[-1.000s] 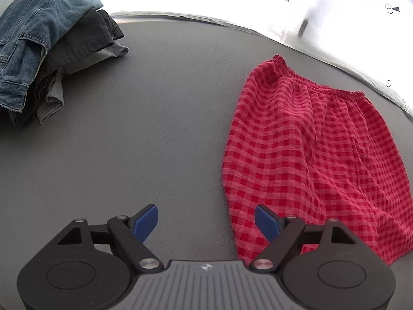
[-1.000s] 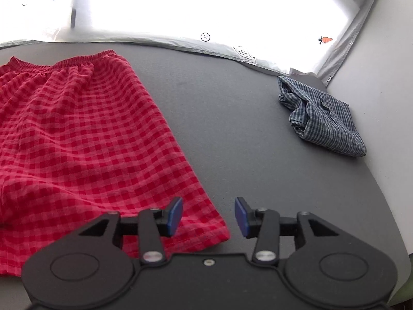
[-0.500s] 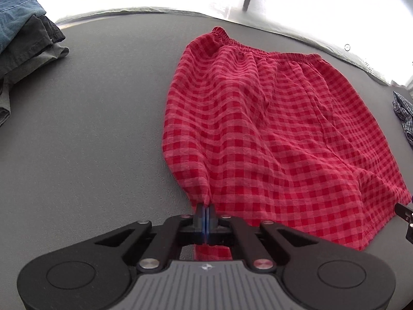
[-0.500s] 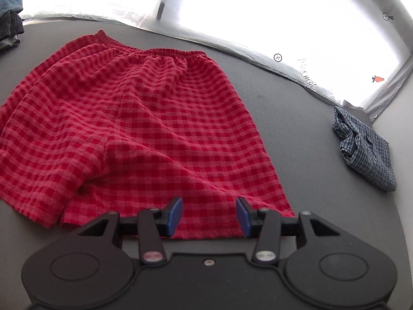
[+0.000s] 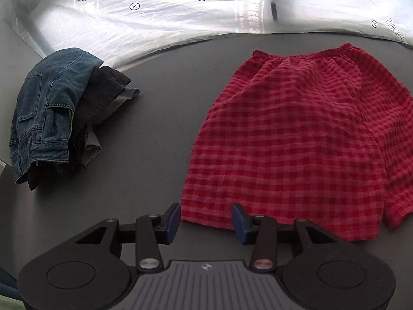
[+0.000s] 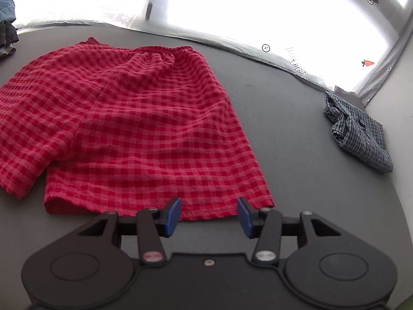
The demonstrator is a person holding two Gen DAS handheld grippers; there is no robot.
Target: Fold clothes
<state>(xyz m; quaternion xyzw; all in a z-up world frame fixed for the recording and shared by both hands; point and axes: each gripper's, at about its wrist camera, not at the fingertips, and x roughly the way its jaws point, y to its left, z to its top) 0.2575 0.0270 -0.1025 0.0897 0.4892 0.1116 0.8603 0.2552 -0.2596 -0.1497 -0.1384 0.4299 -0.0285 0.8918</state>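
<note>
Dark grey bench (image 5: 160,118), carrot-print sheet (image 5: 160,18) along top of frame, red checked shorts (image 6: 134,129) flat mid-frame, left tongs (image 5: 205,221) and right tongs (image 6: 209,215) both released at near hem, gripping nothing

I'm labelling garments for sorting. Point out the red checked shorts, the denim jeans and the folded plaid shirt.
red checked shorts (image 6: 144,129), right wrist view, middle of the front panel.
denim jeans (image 5: 44,111), left wrist view, back pocket area.
folded plaid shirt (image 6: 361,134), right wrist view, top of the fold.
</note>
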